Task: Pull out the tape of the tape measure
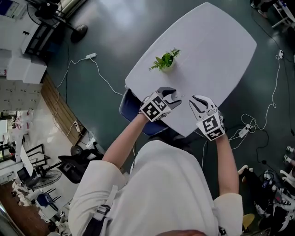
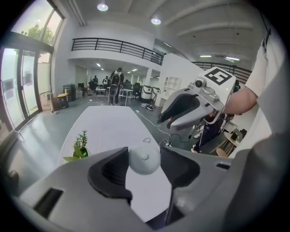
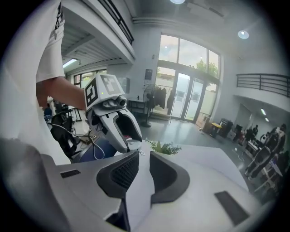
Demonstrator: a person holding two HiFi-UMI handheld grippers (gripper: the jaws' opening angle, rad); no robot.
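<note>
I see the white table (image 1: 207, 41) below, with both grippers raised over its near edge. My left gripper (image 1: 175, 97) is clenched on the tape measure (image 2: 144, 159), a small round white case pinched between its pads, clear of the tabletop. My right gripper (image 3: 144, 159) is released, with a narrow empty gap between its jaws. A small plant (image 1: 165, 60) stands mid-table.

A big open workspace, part lab, part office: a railed mezzanine (image 2: 113, 45), tall glass doors (image 3: 181, 97), ceiling spots (image 2: 102, 7), and a power strip (image 1: 91, 56) on a dark floor (image 1: 106, 27).
</note>
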